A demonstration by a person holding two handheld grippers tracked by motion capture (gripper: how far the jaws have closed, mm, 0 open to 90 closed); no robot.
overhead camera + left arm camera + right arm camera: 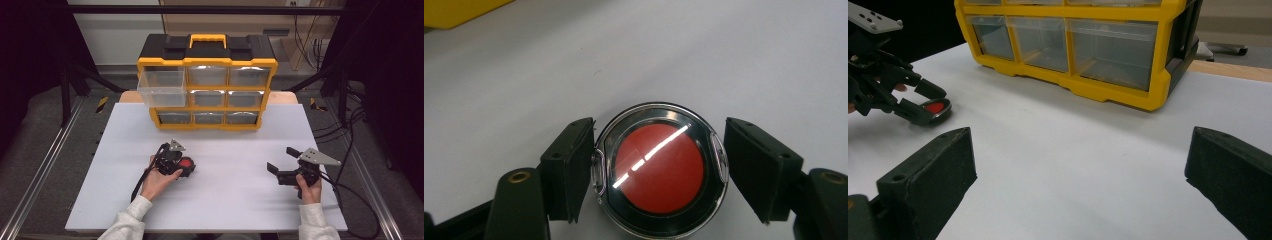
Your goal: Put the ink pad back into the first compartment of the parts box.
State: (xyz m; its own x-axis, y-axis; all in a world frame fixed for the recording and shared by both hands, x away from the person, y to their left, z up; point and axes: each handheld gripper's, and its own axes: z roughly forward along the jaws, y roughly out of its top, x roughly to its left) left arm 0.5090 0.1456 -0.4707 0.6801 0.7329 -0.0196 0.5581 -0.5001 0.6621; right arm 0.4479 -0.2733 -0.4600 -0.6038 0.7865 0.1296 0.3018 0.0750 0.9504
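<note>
Left gripper view: the left gripper (659,172) straddles a round red-faced case (659,175) lying flat on the white table (724,60), jaws spread, one pad near its rim, the other apart. Uneven closure could push the glossy case sideways. The right gripper (282,162) rests wide open, holding nothing, before the yellow drawer cabinet (207,90).
</note>
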